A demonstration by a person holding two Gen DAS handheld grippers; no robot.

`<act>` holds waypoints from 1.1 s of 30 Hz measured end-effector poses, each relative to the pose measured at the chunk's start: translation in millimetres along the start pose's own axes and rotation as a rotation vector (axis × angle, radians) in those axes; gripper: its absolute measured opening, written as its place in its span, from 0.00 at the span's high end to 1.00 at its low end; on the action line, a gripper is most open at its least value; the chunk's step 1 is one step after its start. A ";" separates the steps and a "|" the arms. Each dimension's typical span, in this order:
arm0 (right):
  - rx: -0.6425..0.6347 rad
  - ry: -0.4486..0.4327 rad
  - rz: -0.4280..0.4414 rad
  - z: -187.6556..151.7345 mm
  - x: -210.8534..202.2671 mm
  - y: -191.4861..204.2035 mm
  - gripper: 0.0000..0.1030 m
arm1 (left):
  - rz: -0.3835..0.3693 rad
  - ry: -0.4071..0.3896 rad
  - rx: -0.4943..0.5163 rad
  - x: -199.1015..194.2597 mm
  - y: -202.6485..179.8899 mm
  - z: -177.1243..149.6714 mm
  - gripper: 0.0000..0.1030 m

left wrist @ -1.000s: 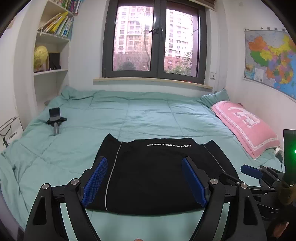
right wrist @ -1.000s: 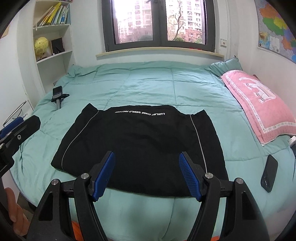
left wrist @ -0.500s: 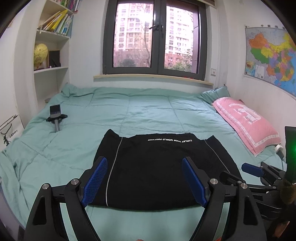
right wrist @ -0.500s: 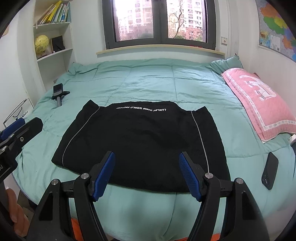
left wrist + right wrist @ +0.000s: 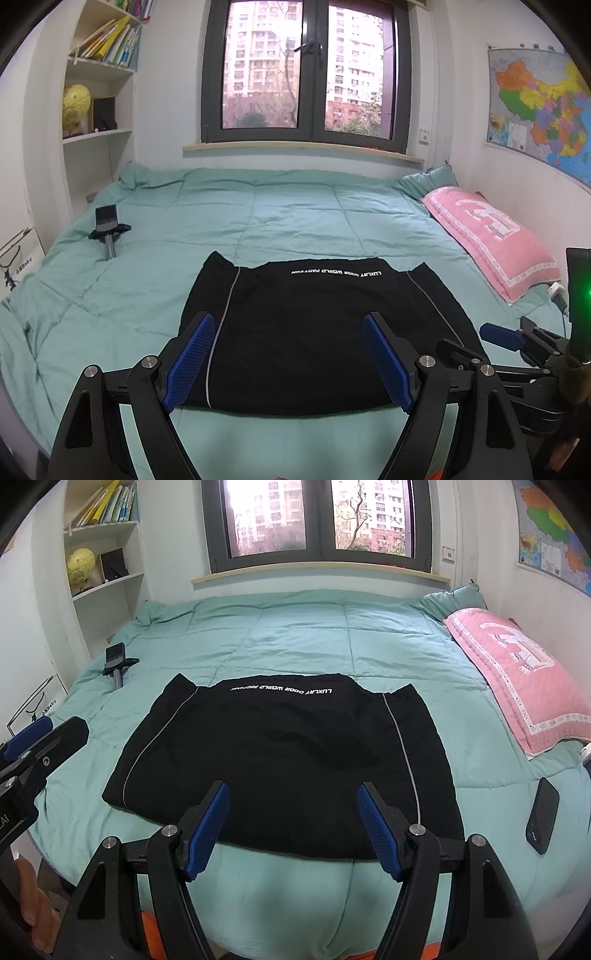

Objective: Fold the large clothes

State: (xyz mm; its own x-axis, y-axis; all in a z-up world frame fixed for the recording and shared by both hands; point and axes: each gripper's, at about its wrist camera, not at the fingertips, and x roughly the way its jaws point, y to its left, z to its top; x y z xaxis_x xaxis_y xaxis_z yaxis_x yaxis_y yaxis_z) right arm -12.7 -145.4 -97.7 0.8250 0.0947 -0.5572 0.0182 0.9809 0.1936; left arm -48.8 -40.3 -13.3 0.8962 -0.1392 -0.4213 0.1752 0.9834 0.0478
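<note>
Both the left gripper [image 5: 286, 363] and right gripper [image 5: 293, 829] hover wide apart and empty over the part-folded black garment [image 5: 280, 760], so the next fold probably calls for pinching an edge.

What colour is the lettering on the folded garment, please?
White, on the black garment; clearest in the right wrist view.

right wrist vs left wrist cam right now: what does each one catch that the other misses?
Only the right wrist view shows the dark phone lying flat on the quilt's right edge, and the left gripper's fingers entering from the left side. Only the left wrist view shows most of the wall map and the right gripper's fingers coming in from the right. Both show the black garment lying flat with its white lettering at the far edge, the teal quilt, the pink pillow, the phone stand, the yellow globe on the shelf, and their own gripper open and empty.
</note>
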 end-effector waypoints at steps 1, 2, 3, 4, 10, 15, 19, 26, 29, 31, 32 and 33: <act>0.003 0.002 0.002 -0.3 0.8 -0.7 0.28 | 0.002 0.004 -0.002 1.1 0.0 0.1 0.19; 0.005 0.003 0.002 -0.6 1.2 -0.6 0.28 | 0.005 0.006 -0.006 1.7 0.0 -0.2 0.19; 0.009 0.005 0.004 -1.0 1.8 -1.3 0.28 | 0.009 0.008 -0.011 2.8 0.8 -0.1 0.19; 0.010 0.006 0.005 -1.1 2.1 -2.3 0.28 | 0.010 0.010 -0.013 3.4 1.2 -0.2 0.19; 0.012 0.017 0.008 -1.3 4.5 -6.7 0.28 | 0.015 0.022 -0.002 7.2 -0.5 -2.1 0.19; 0.004 0.015 0.005 -1.1 3.2 -6.0 0.28 | 0.017 0.033 0.002 10.8 -1.3 -2.7 0.19; 0.007 0.019 0.006 -1.6 4.2 -7.5 0.28 | 0.024 0.041 0.005 13.8 -2.1 -2.4 0.19; 0.003 0.032 0.001 -1.8 8.2 -8.0 0.28 | 0.030 0.049 0.012 16.5 -2.6 -3.3 0.19; 0.003 0.032 0.004 -1.5 9.4 -5.6 0.28 | 0.031 0.051 0.015 18.7 -3.2 -2.8 0.19; -0.002 0.033 0.002 -0.8 10.7 -5.3 0.28 | 0.033 0.050 0.020 19.9 -3.9 -2.8 0.19; -0.003 0.034 0.003 -0.6 11.3 -6.7 0.28 | 0.036 0.049 0.022 20.4 -4.5 -2.8 0.19; -0.003 0.036 0.004 -0.3 12.3 -7.1 0.28 | 0.037 0.051 0.023 21.2 -5.0 -2.8 0.19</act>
State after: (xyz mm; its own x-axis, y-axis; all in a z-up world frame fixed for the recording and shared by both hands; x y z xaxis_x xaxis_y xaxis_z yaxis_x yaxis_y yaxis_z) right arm -2.8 -151.1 -106.2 0.8040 0.1043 -0.5854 0.0136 0.9810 0.1934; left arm -31.8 -47.9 -25.0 0.8806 -0.0965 -0.4640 0.1526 0.9846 0.0850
